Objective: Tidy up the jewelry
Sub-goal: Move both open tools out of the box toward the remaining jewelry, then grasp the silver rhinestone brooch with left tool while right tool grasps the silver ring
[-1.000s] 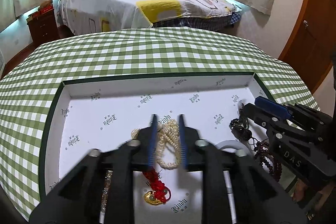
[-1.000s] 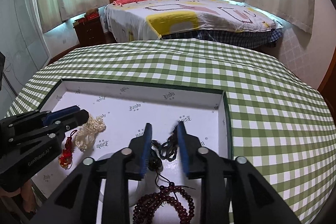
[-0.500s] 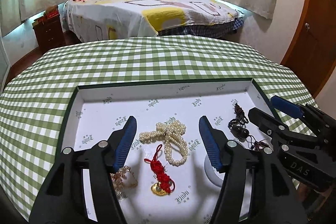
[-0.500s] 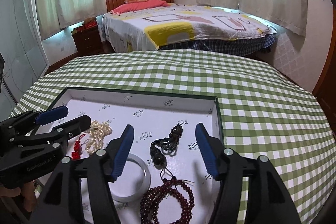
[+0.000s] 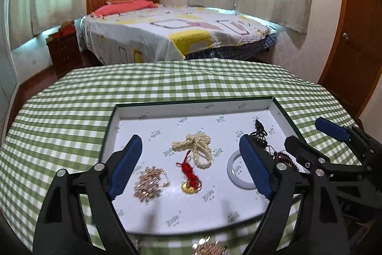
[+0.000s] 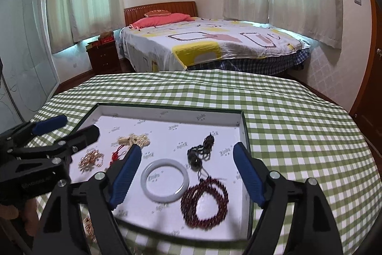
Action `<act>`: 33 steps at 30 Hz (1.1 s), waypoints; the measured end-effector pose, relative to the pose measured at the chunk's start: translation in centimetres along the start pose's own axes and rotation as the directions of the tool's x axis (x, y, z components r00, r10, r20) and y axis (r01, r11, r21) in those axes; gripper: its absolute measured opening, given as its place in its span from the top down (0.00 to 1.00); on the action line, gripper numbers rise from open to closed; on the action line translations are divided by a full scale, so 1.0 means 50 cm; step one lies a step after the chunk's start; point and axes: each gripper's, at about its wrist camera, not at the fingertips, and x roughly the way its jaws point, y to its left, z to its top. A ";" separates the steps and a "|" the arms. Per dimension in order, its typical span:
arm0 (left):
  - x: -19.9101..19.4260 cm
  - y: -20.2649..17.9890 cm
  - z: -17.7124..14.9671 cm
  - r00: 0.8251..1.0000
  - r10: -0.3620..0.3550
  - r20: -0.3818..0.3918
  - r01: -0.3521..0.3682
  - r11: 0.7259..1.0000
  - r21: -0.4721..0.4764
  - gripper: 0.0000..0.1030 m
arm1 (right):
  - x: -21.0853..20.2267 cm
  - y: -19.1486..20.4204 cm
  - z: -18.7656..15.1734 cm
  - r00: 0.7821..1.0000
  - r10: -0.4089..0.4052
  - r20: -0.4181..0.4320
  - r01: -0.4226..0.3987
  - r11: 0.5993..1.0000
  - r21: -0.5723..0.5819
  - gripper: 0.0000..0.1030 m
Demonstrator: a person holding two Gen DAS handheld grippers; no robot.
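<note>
A white tray (image 5: 191,106) with a dark green rim lies on the checked tablecloth. It holds a pearl necklace (image 5: 198,147), a red knot charm (image 5: 189,171), a gold chain (image 5: 150,181), a white bangle (image 6: 164,179), a dark pendant (image 6: 200,152) and dark red beads (image 6: 205,200). My left gripper (image 5: 189,142) hovers over the tray's near left part, jaws opening, nothing between the pads. Over the near right part my right gripper (image 6: 186,147) is also opening and holds nothing. Each gripper shows in the other's view: right gripper (image 5: 305,132), left gripper (image 6: 80,125).
More gold jewellery (image 5: 210,249) lies blurred on the cloth in front of the tray. The green checked table (image 6: 298,135) stretches beyond and to the right of the tray. Behind it stand a bed (image 6: 210,44), a nightstand (image 6: 102,56) and a wooden door (image 5: 351,28).
Both grippers have drawn back and upward from the tray, and their jaws have spread wide. The pearl necklace and the dark pendant, earlier between narrow jaws, now lie free in the tray.
</note>
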 end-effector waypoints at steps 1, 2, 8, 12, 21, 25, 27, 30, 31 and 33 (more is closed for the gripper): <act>-0.011 0.004 -0.005 1.000 0.008 0.005 -0.008 1.000 -0.001 0.17 | -0.009 0.002 -0.008 1.000 0.000 0.002 0.000 1.000 0.003 0.25; -0.019 0.008 -0.010 1.000 0.013 0.006 -0.013 1.000 -0.005 0.17 | -0.013 0.004 -0.012 1.000 0.001 0.002 -0.001 1.000 0.005 0.24; -0.053 0.033 -0.036 0.999 0.043 0.004 -0.043 0.998 -0.036 0.16 | -0.037 0.008 -0.048 1.000 0.001 -0.007 0.000 1.000 0.013 0.24; -0.070 0.044 -0.052 0.998 0.059 -0.001 -0.059 0.997 -0.042 0.16 | -0.049 0.013 -0.068 1.000 -0.006 -0.010 0.006 1.000 0.011 0.24; -0.130 0.078 -0.112 0.996 0.092 0.009 -0.092 0.994 -0.053 0.16 | -0.080 0.022 -0.107 1.000 -0.012 -0.005 0.012 1.000 0.008 0.24; -0.149 0.097 -0.148 0.995 0.101 -0.007 -0.101 0.993 -0.061 0.16 | -0.085 0.029 -0.127 1.000 -0.011 -0.015 0.011 1.000 0.003 0.24; -0.159 0.107 -0.168 0.994 0.108 -0.016 -0.109 0.992 -0.064 0.16 | -0.087 0.032 -0.136 1.000 -0.008 -0.019 0.008 1.000 0.003 0.24; -0.159 0.122 -0.193 0.993 0.113 -0.043 -0.116 0.991 -0.069 0.16 | -0.085 0.035 -0.152 0.999 -0.002 -0.032 0.002 1.000 0.002 0.24; -0.157 0.126 -0.201 0.992 0.113 -0.054 -0.117 0.991 -0.072 0.16 | -0.086 0.037 -0.158 0.999 -0.001 -0.035 0.001 1.000 0.001 0.24; -0.154 0.131 -0.212 0.991 0.112 -0.068 -0.118 0.990 -0.077 0.16 | -0.083 0.038 -0.164 0.999 0.001 -0.043 -0.001 1.000 0.000 0.24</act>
